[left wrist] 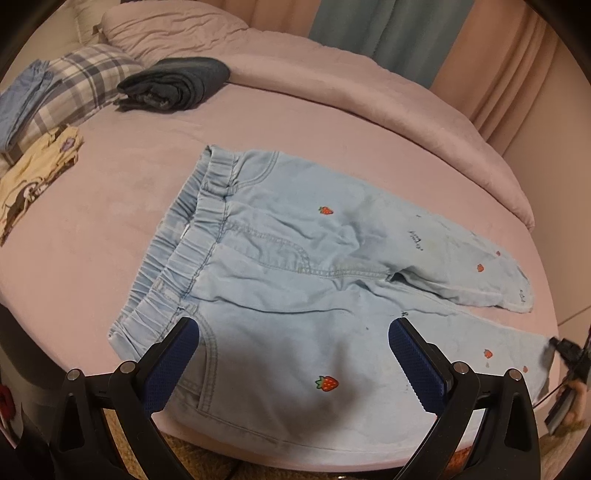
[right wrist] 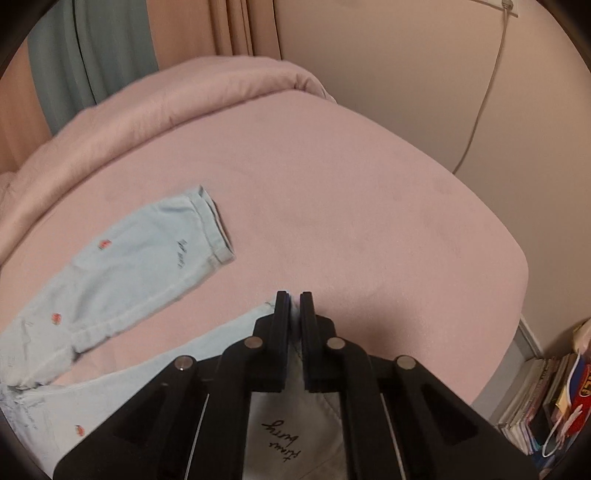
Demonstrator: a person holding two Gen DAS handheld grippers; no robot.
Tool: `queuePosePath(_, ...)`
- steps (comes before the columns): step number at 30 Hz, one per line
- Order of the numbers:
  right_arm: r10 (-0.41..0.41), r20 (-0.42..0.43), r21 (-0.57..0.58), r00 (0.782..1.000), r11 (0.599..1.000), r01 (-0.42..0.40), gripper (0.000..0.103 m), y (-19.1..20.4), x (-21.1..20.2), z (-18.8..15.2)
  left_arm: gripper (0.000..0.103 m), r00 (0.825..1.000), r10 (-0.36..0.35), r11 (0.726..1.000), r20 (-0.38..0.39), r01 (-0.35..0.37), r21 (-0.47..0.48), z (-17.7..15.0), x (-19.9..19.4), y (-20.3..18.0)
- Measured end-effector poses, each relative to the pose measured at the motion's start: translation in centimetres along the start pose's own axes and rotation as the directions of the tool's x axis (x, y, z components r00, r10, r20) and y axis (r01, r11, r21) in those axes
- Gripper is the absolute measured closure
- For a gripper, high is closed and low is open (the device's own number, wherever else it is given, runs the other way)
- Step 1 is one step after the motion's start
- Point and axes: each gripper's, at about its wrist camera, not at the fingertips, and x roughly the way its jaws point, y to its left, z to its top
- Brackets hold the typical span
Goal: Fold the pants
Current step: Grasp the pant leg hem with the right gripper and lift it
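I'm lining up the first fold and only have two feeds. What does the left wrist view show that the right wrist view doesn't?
Only the left wrist view shows the elastic waistband, the open left gripper above the pants' hip, and folded clothes near the pillow.

Only the right wrist view shows the right gripper shut on the near leg's hem, a wall cable and books.

Both show the strawberry pants, the pink bed and curtains.
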Motion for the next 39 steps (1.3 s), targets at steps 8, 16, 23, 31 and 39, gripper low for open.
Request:
queuePosePath(8,-0.051,-0.047,0.024,0.998,0.998,0.052,0.037,-0.3,-3.0,-0.9,0.0,0.999,-0.021,0.999,-0.03,0.02,-0.035,0.3,0.6,1.4)
queuePosePath(16,0.4,-0.024,0.163,0.916,0.906,-0.391,0.013,10.5,-7.3,6.7,0.0,0.996,-0.088,0.991,-0.019,0.085,-0.105,0.9,1.6,1.3)
queuePosePath(23,0.215,-0.272,0.148,0.938,0.972,-0.18,0.03,23.1,5.2,8.5,0.0,0.994,-0.097,0.987,-0.056,0.089,-0.132,-0.3,1.5,1.8)
queuePosePath(31,-0.016,-0.219,0.035,0.976,0.999,0.025,0.08,22.6,10.2,6.1,0.0,0.995,-0.072,0.985,-0.067,0.06,-0.16,-0.6,1.5,3.5)
queuePosePath(39,0.416,-0.051,0.181,0.908,0.898,-0.401,0.099,14.6,-0.2,4.8,0.0,0.991,-0.128,0.977,-0.038,0.119,-0.177,1.3,1.3,3.2)
